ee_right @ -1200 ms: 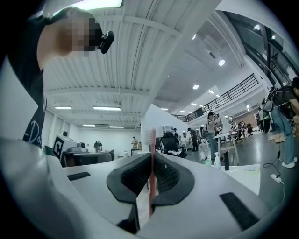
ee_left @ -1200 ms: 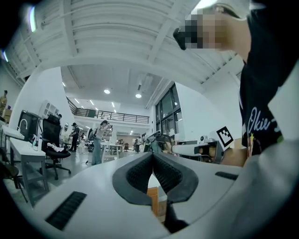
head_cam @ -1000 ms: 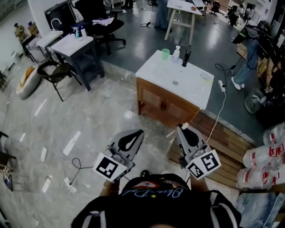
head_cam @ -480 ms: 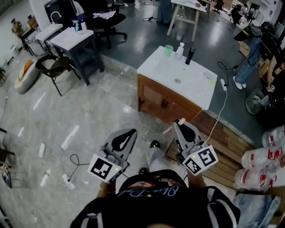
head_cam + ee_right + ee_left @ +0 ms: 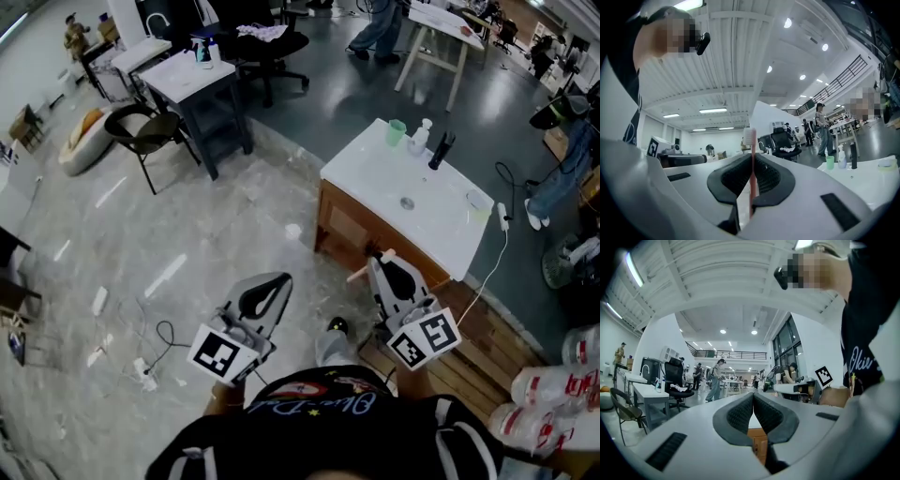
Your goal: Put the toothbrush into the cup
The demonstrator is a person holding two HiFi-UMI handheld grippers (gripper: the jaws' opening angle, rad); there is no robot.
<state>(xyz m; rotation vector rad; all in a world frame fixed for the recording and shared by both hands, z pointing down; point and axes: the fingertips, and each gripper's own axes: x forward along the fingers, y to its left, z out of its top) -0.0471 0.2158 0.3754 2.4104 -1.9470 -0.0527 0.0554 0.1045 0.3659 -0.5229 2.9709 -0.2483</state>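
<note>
The right gripper [image 5: 751,161] is clamped on the pink toothbrush [image 5: 753,176], whose bristle head stands up past the jaw tips. The left gripper [image 5: 753,401] has its jaws pressed together at the tips with nothing between them. The green cup [image 5: 397,132] stands well apart, at the back of the white sink counter [image 5: 375,178] beside a soap bottle [image 5: 422,137]. The counter sits farther right in the head view than a second ago (both grippers held as before). Only the right gripper view shows the grip on the brush handle.
</note>
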